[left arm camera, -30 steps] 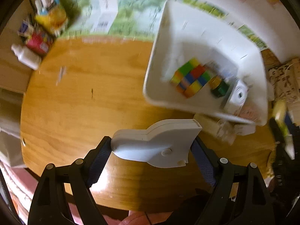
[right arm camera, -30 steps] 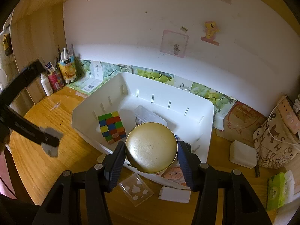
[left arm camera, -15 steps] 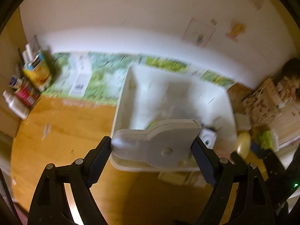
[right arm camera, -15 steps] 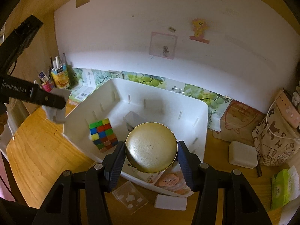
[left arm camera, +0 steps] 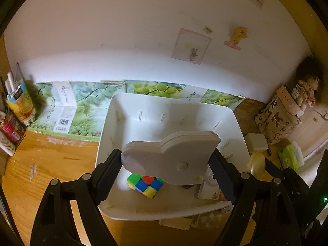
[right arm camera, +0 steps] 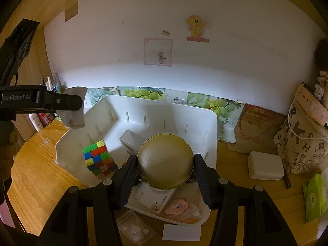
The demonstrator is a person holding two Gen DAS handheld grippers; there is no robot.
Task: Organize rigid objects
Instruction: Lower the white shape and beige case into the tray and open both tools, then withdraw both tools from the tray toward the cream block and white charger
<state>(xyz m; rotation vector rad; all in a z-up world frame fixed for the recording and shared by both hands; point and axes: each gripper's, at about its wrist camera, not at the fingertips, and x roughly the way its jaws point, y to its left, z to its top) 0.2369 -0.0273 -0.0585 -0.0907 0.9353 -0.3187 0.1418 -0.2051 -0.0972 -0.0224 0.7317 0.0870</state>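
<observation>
White bin (right arm camera: 211, 135) holds colour cube (right arm camera: 99, 157); left tongs (left arm camera: 166, 162) grip grey plastic piece (left arm camera: 170, 155), right tongs (right arm camera: 165, 164) grip gold lid (right arm camera: 165, 162).

Black ribbed fingers (left arm camera: 106, 170), silver screws, GenRobot.AI marking

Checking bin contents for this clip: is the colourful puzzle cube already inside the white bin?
Yes, the puzzle cube sits on the floor of the white bin near its left wall.
</observation>
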